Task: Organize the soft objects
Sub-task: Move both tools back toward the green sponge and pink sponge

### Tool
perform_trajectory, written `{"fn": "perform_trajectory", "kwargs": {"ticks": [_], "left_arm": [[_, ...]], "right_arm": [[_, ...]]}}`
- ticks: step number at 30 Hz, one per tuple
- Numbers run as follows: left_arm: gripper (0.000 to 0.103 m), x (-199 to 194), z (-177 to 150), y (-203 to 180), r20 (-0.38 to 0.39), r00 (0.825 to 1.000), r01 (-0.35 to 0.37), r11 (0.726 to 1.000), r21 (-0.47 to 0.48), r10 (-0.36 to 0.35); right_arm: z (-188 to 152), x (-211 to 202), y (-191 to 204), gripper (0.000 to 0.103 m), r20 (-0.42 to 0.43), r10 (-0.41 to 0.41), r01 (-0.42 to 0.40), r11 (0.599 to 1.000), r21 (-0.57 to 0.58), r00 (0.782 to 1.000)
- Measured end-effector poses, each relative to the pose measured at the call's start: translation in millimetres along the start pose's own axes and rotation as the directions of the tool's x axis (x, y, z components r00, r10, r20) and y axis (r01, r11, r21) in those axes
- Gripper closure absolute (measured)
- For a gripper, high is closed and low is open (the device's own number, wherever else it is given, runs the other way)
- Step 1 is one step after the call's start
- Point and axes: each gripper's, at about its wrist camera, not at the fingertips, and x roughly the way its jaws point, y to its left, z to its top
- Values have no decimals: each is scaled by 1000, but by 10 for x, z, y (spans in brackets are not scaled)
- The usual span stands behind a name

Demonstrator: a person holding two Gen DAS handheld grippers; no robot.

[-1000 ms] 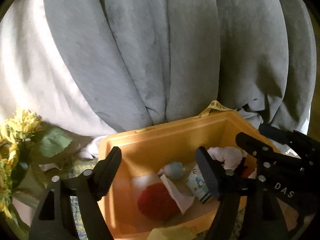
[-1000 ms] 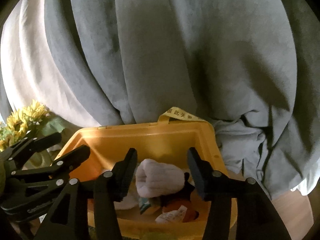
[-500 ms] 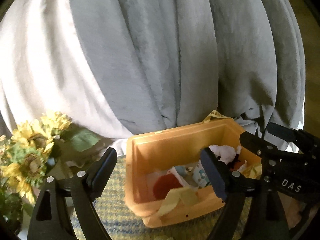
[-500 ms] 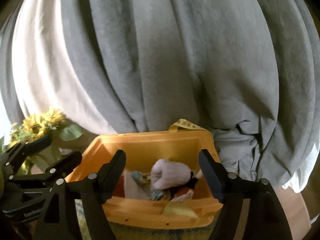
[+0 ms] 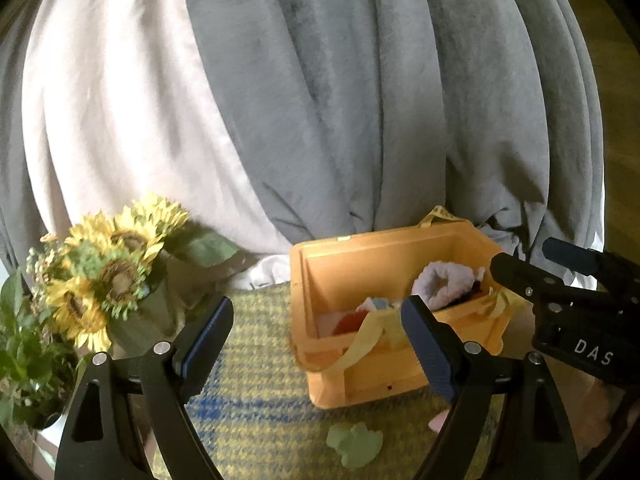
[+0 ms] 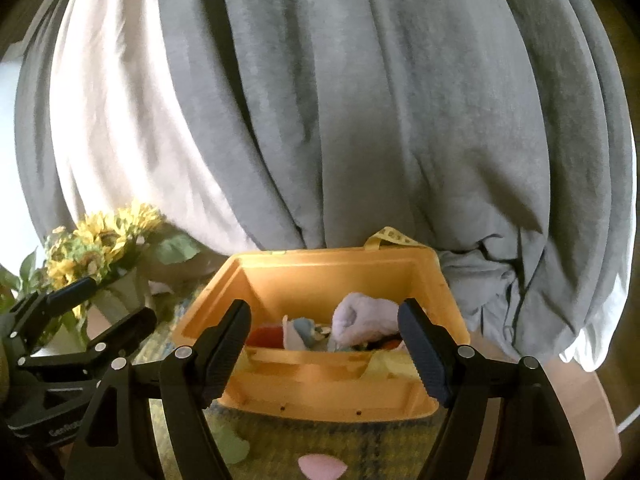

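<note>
Bin [image 6: 316,394] is seen holding soft items, incl. pale sock [image 6: 362,318]. L tool [image 5: 316,342] and R tool [image 6: 324,346], both just opened wide, nothing gripped, are held before bin.

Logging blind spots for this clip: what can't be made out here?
- Bin bottom, both views: hidden by piled soft items and near wall.
- Pink item, right wrist view: cut by bottom edge.
- Green item, left wrist view: blurred, shape unclear.
- Sunflowers' vase: left gripper partly covers it.
</note>
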Motion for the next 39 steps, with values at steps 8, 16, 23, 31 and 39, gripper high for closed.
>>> {"fn": "perform_trajectory", "kwargs": {"ticks": [8, 16, 23, 31, 39], "left_arm": [[17, -100, -249, 24, -43, 999, 1, 1000, 7, 0], [17, -114, -543, -46, -75, 997, -2, 999, 38, 4], [17, -10, -787, -117, -129, 992, 17, 998, 61, -9], [17, 164, -1033, -166, -188, 982, 46, 995, 84, -29], [17, 378, -1293, -226, -243, 969, 82, 987, 139, -46]], "right_arm": [[-260, -67, 87, 26, -63, 11, -11, 1000, -2, 998], [-528, -52, 110, 26, -145, 12, -11, 1000, 6, 989], [-759, 44, 83, 27, -227, 13, -9, 1000, 18, 974], [-961, 195, 91, 27, -311, 15, -14, 1000, 5, 950], [-1146, 370, 96, 27, -384, 17, -16, 1000, 6, 923]]}}
